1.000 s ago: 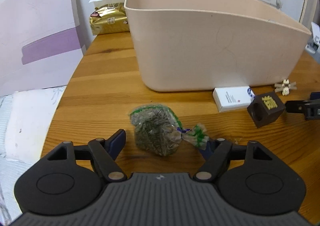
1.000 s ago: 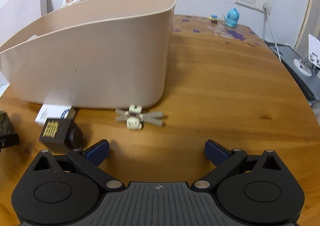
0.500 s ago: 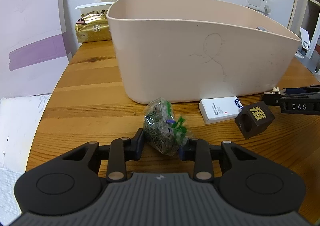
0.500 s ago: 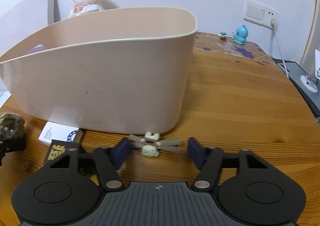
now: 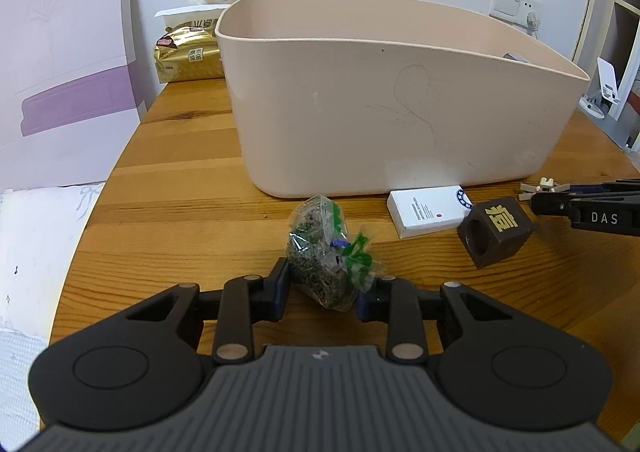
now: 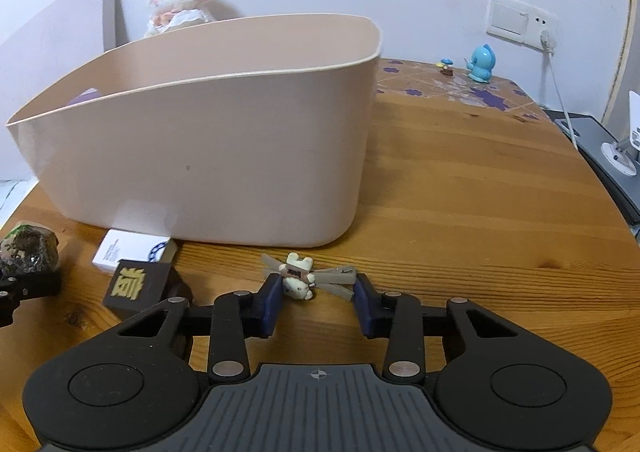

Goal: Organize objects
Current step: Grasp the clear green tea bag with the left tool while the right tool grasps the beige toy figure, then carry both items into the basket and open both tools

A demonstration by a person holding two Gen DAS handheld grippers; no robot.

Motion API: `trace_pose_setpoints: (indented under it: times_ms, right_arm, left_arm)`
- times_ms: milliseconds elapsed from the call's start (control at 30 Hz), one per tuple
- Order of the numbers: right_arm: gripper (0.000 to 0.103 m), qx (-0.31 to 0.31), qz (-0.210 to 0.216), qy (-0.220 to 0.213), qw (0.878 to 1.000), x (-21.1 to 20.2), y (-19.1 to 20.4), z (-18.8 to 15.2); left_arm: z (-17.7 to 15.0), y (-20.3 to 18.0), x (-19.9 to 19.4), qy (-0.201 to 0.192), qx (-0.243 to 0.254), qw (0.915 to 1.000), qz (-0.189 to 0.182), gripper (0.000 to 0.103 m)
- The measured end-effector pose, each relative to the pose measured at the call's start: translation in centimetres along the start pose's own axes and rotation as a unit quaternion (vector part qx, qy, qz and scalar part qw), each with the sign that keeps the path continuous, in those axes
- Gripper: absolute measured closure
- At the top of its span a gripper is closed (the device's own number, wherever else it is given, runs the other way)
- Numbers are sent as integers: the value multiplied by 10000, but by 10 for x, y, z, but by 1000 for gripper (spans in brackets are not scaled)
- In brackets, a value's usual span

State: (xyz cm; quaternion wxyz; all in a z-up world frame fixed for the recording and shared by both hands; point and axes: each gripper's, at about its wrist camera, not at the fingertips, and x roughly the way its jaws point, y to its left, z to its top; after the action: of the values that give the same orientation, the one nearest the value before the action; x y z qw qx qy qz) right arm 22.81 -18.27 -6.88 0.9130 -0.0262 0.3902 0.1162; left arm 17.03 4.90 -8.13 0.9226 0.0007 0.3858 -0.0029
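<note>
A: Bag (image 5: 320,252) of dried green bits lies on the table (image 5: 180,212), just in front of the bin (image 5: 380,112). How will it handle?

B: Light and soft, I'd judge. The film is crinkly and likely slippery, and the contents shift, so a squeeze reshapes it. Take the fat body, not the knot.

A: And the left gripper (image 5: 322,292)?

B: Its pads sit against both sides of the bag's near end, closed on it. From the other camera the bag (image 6: 28,248) looks propped above the wood, though I cannot say it is lifted.

A: Which way does it point?

B: Long axis runs away from the gripper toward the bin, leaning slightly left; the green tied tail sticks out to the right near the pad.

A: The right gripper (image 6: 314,294)?

B: Nearly closed around the small toy (image 6: 298,278) before the bin's corner. The left pad touches it; whether the right pad grips the grey wing I cannot tell. The toy is stiff, light, its wings thin, its long axis lying across the fingers.

A: Other things?

B: A white box (image 5: 428,210) and dark cube (image 5: 496,230) wait between the two.
</note>
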Motion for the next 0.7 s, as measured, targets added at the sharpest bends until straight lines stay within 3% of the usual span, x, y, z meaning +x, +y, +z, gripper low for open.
trace_pose_setpoints:
  times_ms: [367, 700]
  right_arm:
    - [67, -175, 26, -233, 9996, -42, 11, -4]
    - [67, -145, -36, -1044, 9944, -124, 19, -1]
  left_arm:
    - [2, -5, -30, -257, 24, 9997, 8, 69]
    - [10, -26, -80, -786, 257, 9966, 34, 69]
